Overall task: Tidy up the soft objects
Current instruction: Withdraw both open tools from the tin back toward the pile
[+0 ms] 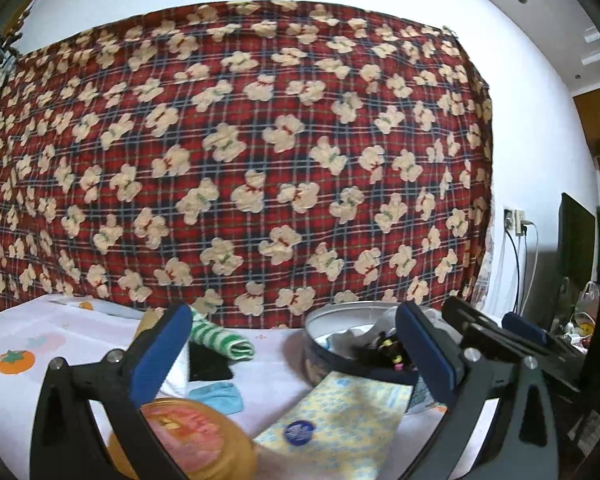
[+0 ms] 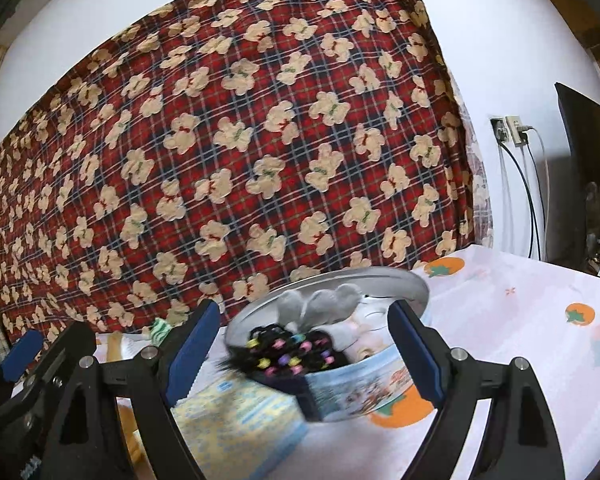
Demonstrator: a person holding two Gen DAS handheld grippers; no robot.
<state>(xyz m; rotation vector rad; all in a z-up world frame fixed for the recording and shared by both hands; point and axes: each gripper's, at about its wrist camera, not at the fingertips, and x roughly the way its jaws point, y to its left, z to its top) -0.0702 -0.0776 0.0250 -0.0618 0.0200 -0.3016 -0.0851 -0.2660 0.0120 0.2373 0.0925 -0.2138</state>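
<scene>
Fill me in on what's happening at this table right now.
A person is tidying soft items using two handheld grippers. Both the left gripper and the right gripper are open and hold nothing. The round tin already holds grey socks and a black item with coloured beads. A green striped cloth, a blue cloth and a yellow patterned pack lie on the tablecloth.

Soft things in and beside the round tin

The round tin (image 2: 352, 384) holds a grey plush piece (image 2: 320, 300) and a black item with coloured beads (image 2: 288, 350) — piled at its near rim. A green-striped rolled cloth (image 1: 220, 338), a light-blue cloth (image 1: 220, 396) and a yellow floral pouch (image 1: 340, 424) lie on the tablecloth beside it.
</scene>
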